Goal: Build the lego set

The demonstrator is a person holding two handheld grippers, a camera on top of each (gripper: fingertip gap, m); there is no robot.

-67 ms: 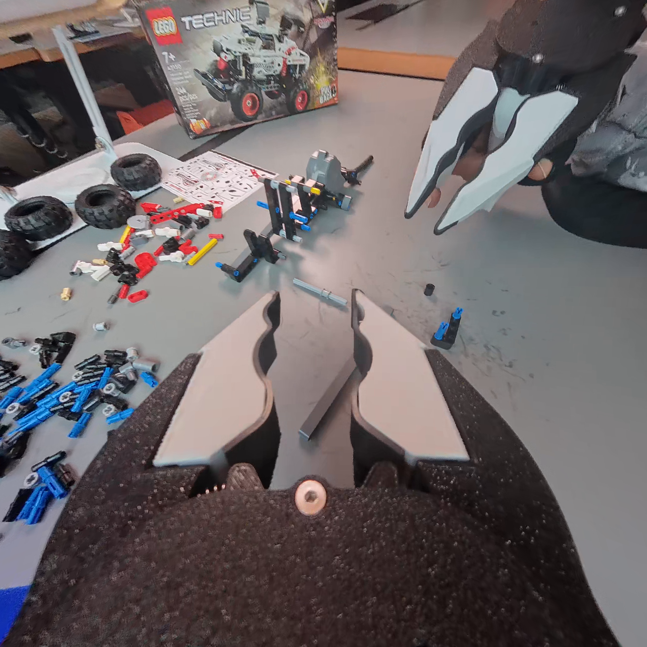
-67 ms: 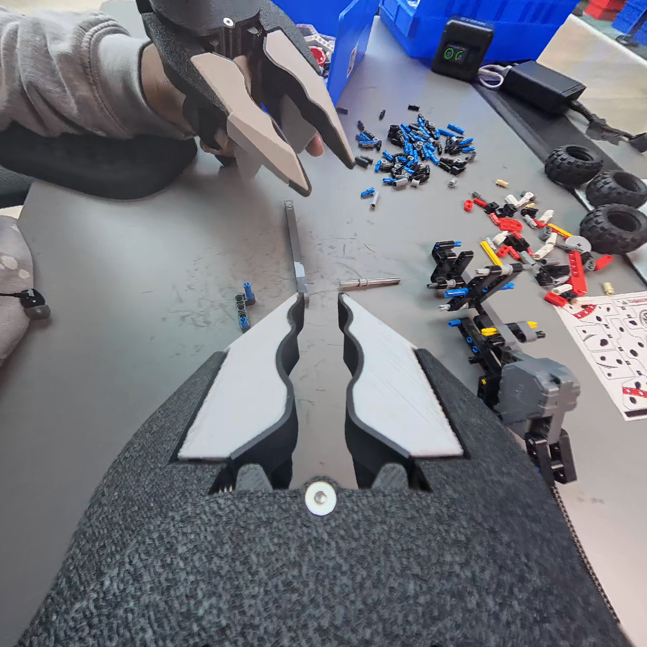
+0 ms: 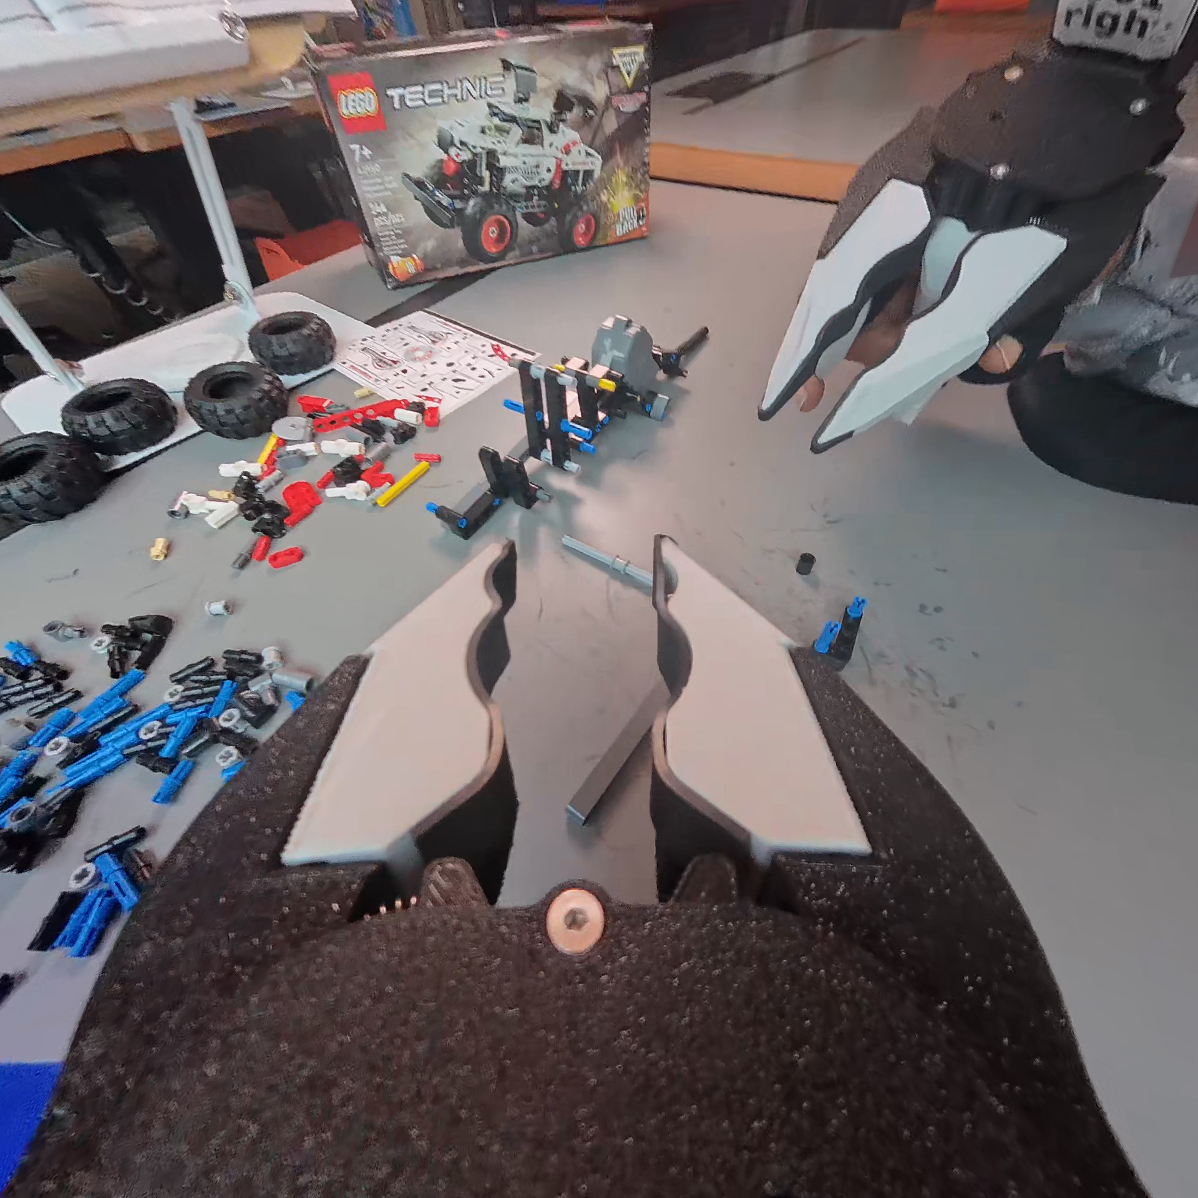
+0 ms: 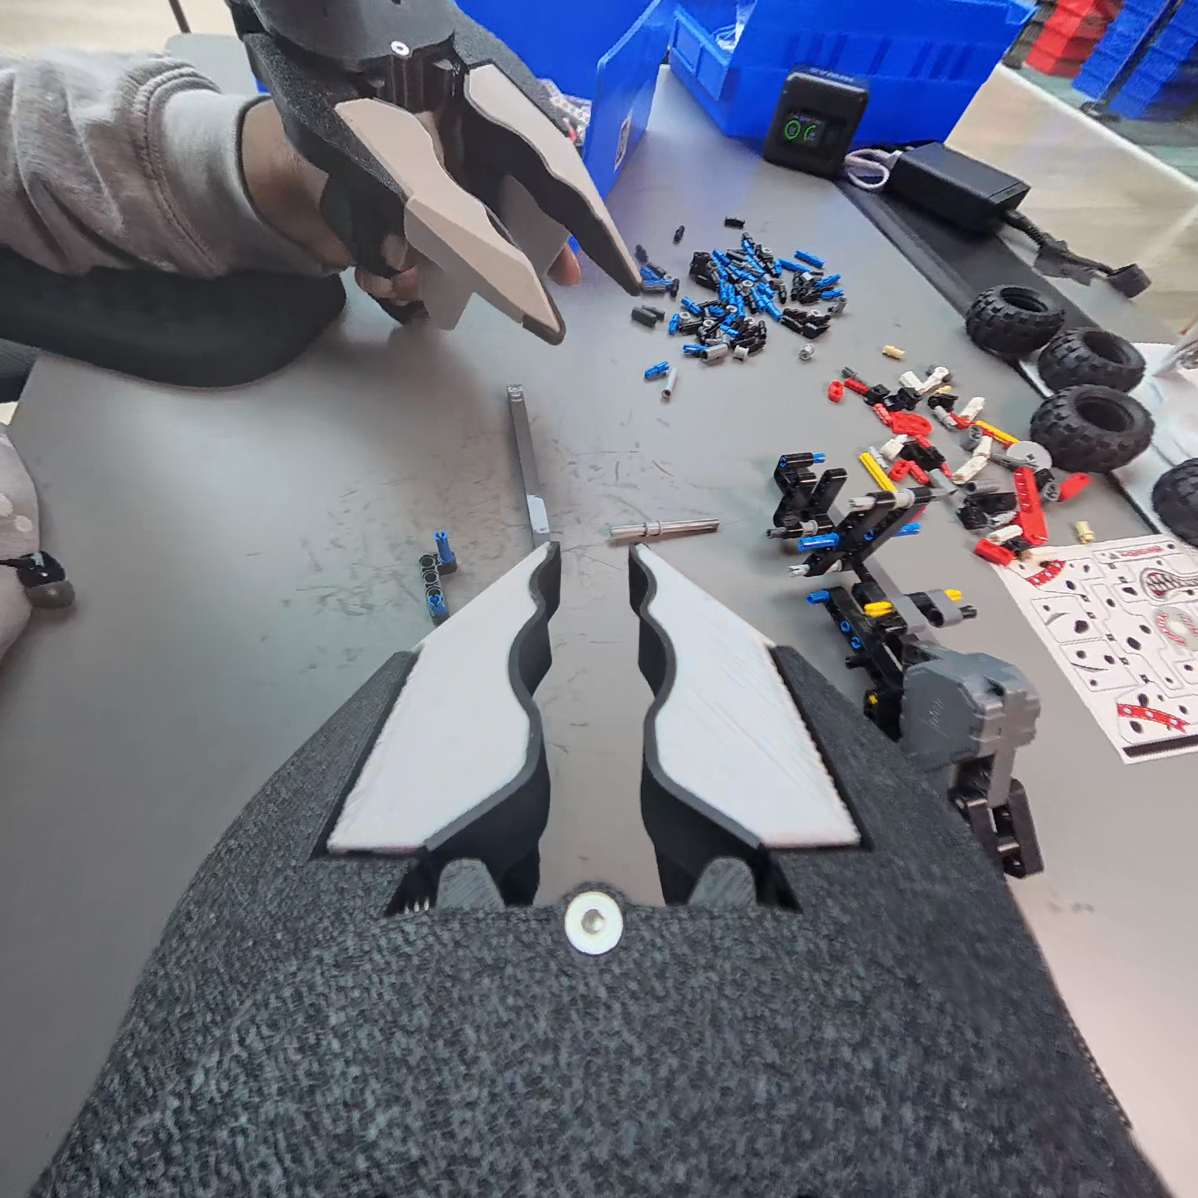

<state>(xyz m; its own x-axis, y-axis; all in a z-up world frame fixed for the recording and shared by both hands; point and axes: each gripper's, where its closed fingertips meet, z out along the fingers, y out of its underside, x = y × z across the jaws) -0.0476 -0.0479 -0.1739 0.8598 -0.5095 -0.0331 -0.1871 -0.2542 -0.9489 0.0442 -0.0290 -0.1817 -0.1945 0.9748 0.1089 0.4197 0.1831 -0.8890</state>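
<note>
Left gripper point(image 3: 583, 551) is held above the grey desk point(image 3: 972, 810), jaws apart, nothing clamped. Right gripper point(image 4: 593, 551) is held likewise, jaws apart & empty. A long dark-grey lego beam point(image 4: 528, 467) is seen flat on the desk betw. both grippers; a light-grey axle rod point(image 4: 661, 528) lies just beside it. The part-built black/grey lego chassis point(image 3: 583, 402) is stood further back, w/ loose blue & black pins point(image 3: 129, 719), black rubber tyres point(image 3: 233, 399) & the printed set box point(image 3: 486, 149) nearby.

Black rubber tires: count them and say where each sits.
4. Left wrist view, far left: one and a second by the sticker sheet, a third left of them, a fourth cut by the frame edge. More may be hidden.
</note>
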